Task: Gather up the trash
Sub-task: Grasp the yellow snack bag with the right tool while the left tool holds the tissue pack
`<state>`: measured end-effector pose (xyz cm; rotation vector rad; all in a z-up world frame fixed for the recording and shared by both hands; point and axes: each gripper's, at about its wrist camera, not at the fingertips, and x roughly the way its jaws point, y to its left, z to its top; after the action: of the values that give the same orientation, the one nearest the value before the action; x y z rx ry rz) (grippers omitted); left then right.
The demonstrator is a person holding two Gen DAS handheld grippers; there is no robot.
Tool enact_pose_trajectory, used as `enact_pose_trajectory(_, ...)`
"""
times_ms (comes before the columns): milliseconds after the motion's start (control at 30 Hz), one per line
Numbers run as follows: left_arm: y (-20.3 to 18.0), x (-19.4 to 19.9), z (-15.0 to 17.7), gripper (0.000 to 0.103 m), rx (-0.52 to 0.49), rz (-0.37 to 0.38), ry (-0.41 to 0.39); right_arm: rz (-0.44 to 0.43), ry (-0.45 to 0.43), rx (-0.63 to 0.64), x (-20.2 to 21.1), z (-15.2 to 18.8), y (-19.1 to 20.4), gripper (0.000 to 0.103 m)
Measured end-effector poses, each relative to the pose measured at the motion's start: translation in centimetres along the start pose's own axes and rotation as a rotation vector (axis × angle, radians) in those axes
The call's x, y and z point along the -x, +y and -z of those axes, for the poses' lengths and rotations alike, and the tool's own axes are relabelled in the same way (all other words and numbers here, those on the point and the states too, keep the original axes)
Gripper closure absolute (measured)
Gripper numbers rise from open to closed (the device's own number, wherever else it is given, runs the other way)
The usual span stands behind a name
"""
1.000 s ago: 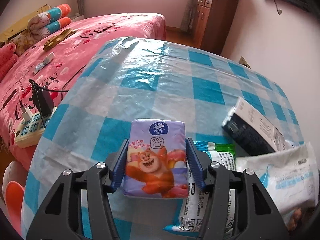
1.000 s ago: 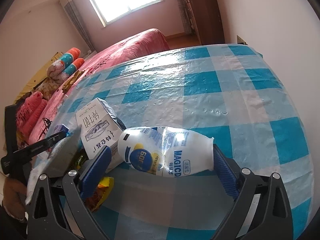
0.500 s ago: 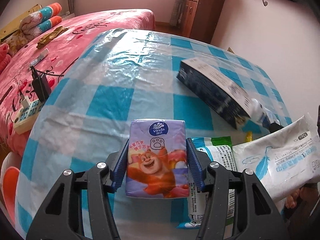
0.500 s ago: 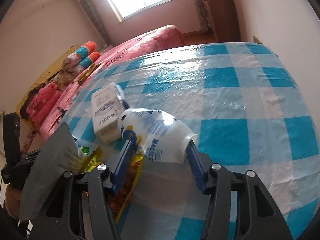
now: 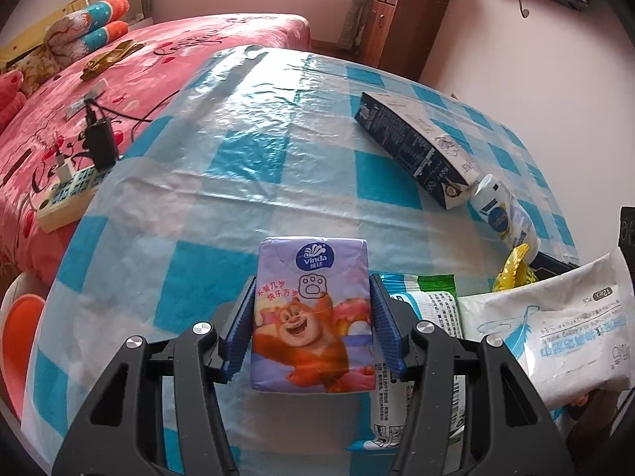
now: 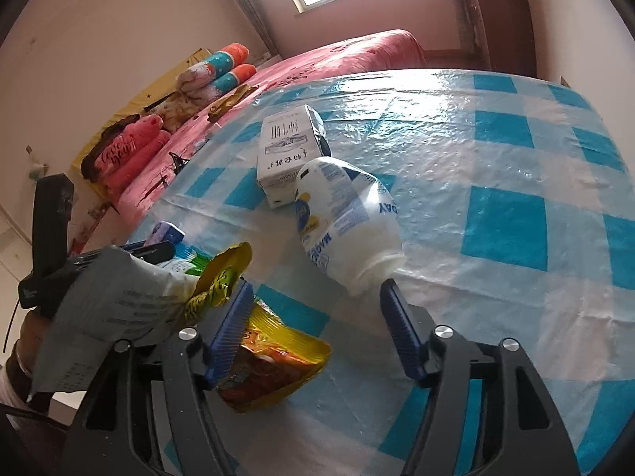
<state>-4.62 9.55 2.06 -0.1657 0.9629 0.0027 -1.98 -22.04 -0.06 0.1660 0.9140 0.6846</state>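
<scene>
The left gripper (image 5: pixel 311 331) is clamping a tissue pack (image 5: pixel 312 317) above the checked table (image 5: pixel 238 182). The right gripper (image 6: pixel 317 333) is opening, nothing pressed between its pads; a white bottle (image 6: pixel 349 222) is lying just beyond them, touching a carton (image 6: pixel 287 158). Only the right view is showing a yellow snack wrapper (image 6: pixel 274 361) under its left finger.

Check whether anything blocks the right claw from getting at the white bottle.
Nothing visible stands in the way. The white bottle lies on its side on the tablecloth, its narrow end just ahead of the right claw, whose jaws are opening with nothing between them. The yellow wrapper sits off beside its left finger.
</scene>
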Motion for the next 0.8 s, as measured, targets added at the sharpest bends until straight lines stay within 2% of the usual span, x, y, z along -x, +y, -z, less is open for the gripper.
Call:
enact_pose_trajectory(267,1.9,0.7,0.7,0.047,0.042,0.019,-0.02,-0.1,0.032,0.047,1.0,1.4,0.9,0.032)
enact_pose_trajectory(500,3.2,1.3,1.1,0.048,0.069,0.042,-0.035,-0.141,0.038,0.102,1.3,2.3,3.7,0.031)
enact_pose_trajectory(567,3.6,1.5,1.2,0.049,0.076,0.047,-0.039,-0.151,0.043,0.111,1.3,2.5,4.4,0.025)
enact_pose_trajectory(800,4.7,2.0,1.9,0.049,0.082,0.072,-0.052,-0.098,0.049,0.121,0.1,2.9,5.6,0.023)
